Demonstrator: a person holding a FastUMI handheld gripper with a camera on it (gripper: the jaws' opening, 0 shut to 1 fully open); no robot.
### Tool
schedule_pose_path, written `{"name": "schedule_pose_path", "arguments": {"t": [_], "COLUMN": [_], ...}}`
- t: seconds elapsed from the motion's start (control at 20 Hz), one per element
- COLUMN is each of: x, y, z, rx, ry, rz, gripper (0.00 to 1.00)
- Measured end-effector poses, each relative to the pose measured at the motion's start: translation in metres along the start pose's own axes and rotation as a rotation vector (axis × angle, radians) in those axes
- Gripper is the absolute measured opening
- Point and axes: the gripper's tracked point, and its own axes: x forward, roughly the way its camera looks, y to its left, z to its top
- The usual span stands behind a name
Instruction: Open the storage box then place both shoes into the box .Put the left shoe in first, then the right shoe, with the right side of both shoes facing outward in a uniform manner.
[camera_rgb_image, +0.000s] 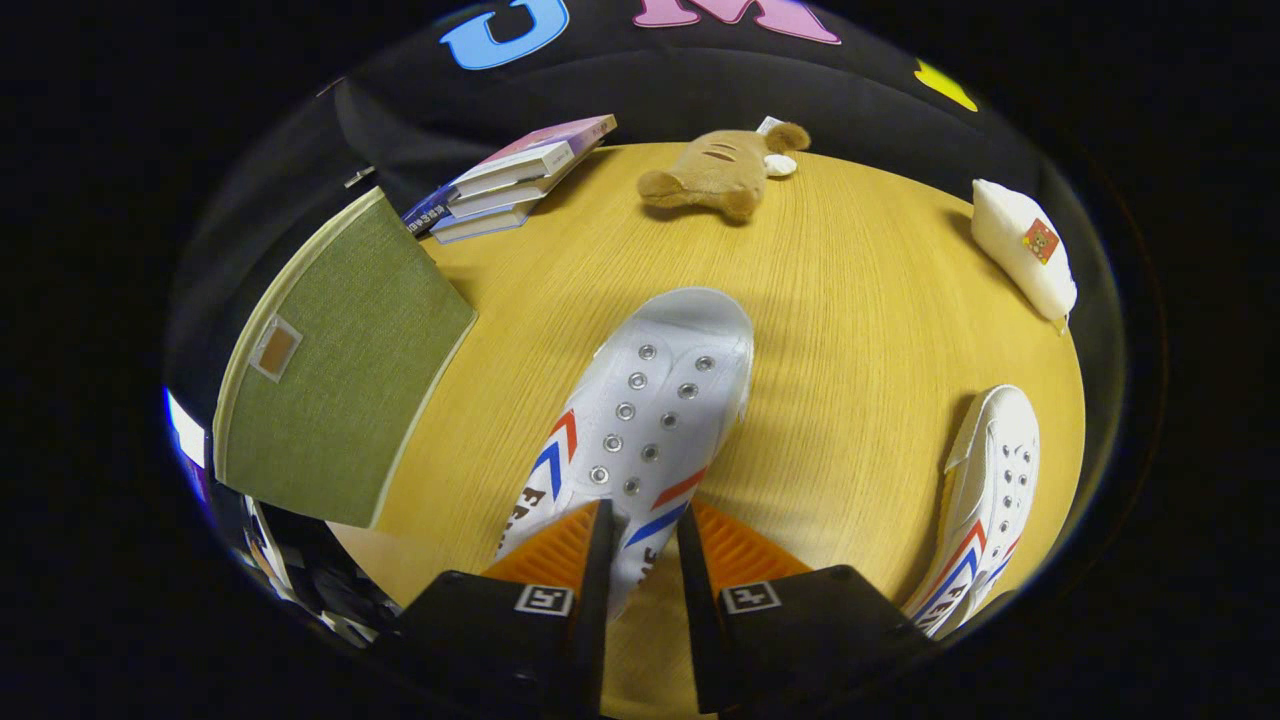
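Holding one white shoe (640, 420) by its back part, the gripper (640, 545) has both fingers pressed on the shoe's sides, so it is clenched on it. The shoe's toe points away from the fingers, toward the middle of the desk (860, 300).

The green storage box (340, 370) stands at the left edge of the desk, just left of the held shoe. Its lid looks closed, though I cannot be sure. So the step in hand seems to be bringing the first shoe to the box. The next move needs the shoe carried left, and the box must be open before it can go in. I cannot tell if this is the left shoe.

The other shoe (985, 500) lies at the right edge, well apart. Beyond the fingers, a stack of books (515, 175), a plush toy (725, 175) and a white pouch (1025, 260) sit along the far edge. The middle of the desk is bare, giving room to swing the shoe.
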Motion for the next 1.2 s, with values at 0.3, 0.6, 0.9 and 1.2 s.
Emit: {"name": "schedule_pose_path", "arguments": {"t": [0.3,0.6,0.9,1.2], "x": [-0.001,-0.027,-0.083,-0.147], "y": [-0.005,0.004,0.032,0.104], "z": [-0.001,0.01,0.04,0.084], "rx": [0.173,0.252,0.307,0.314], "ry": [0.0,-0.03,-0.129,-0.259], "rz": [0.024,0.019,-0.002,0.032], "gripper": [0.06,0.05,0.05,0.05]}}
